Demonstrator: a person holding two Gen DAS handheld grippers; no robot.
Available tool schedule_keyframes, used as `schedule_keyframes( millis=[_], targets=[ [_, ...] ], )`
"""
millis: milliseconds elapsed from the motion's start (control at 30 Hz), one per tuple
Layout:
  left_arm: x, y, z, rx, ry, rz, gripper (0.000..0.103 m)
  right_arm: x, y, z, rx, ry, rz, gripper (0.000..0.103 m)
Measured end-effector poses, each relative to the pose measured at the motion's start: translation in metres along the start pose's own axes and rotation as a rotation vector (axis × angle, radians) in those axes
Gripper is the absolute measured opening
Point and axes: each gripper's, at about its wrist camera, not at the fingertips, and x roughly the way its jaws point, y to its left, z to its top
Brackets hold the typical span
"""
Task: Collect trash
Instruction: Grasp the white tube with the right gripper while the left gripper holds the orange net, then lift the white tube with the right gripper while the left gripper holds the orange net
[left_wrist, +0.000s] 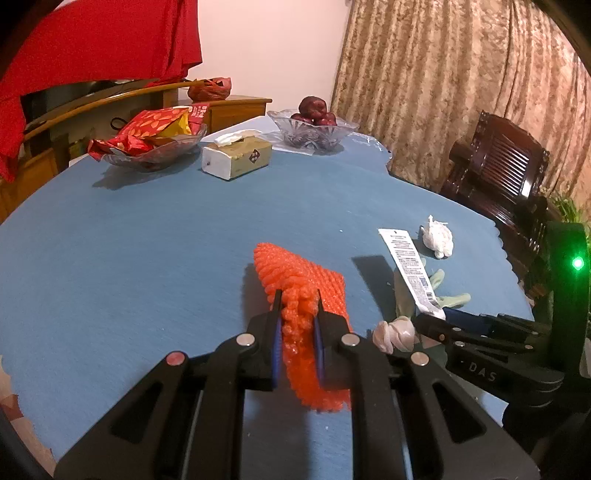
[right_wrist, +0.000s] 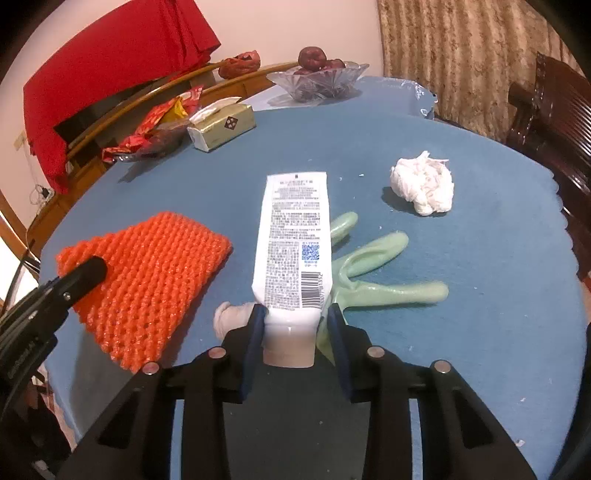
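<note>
My left gripper (left_wrist: 297, 301) is shut on an orange foam net (left_wrist: 295, 280), which hangs over the blue tablecloth (left_wrist: 147, 258). In the right wrist view the orange foam net (right_wrist: 147, 273) lies at the left with a left finger (right_wrist: 88, 269) on it. My right gripper (right_wrist: 295, 314) is shut on the cap end of a white printed tube (right_wrist: 291, 236), and the tube (left_wrist: 406, 258) tilts up off the table. Under it lies a pale green glove (right_wrist: 376, 288). A crumpled white tissue (right_wrist: 424, 184) sits farther right, and a small white wad (right_wrist: 229, 317) lies beside the right gripper.
At the far side stand a tissue box (left_wrist: 236, 158), a glass bowl of red snack packets (left_wrist: 147, 144) and a glass bowl of dark red fruit (left_wrist: 314, 129). A dark wooden chair (left_wrist: 498, 173) is beyond the table's right edge, before a curtain.
</note>
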Motion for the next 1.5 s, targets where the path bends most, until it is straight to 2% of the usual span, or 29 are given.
schedule_keyframes(
  millis=[267,400,600,1033,1067,1133,1500],
  targets=[
    [-0.007,-0.012,0.000,0.024,-0.012,-0.019,0.013,-0.022,-0.011,-0.001,-0.006,-0.022,-0.012,0.034],
    [-0.005,-0.019,-0.005,0.031,0.002,-0.028,0.013,-0.017,-0.018,-0.006,-0.010,0.007,-0.025,0.036],
    [-0.002,-0.022,-0.012,0.038,0.021,-0.030,0.013,-0.024,-0.020,-0.017,-0.006,0.003,-0.032,0.039],
    [0.003,-0.020,-0.016,0.031,0.042,-0.028,0.013,-0.014,-0.018,-0.027,-0.004,0.037,-0.012,0.039],
    [0.003,-0.021,-0.016,0.033,0.043,-0.029,0.013,-0.013,-0.018,-0.028,-0.005,0.040,-0.013,0.039],
    [0.002,-0.023,-0.017,0.038,0.043,-0.031,0.013,-0.013,-0.018,-0.028,-0.012,0.043,-0.015,0.030],
    [-0.020,-0.037,-0.006,0.050,-0.005,-0.066,0.013,-0.066,-0.020,-0.014,-0.039,-0.061,0.026,0.028]
  ],
)
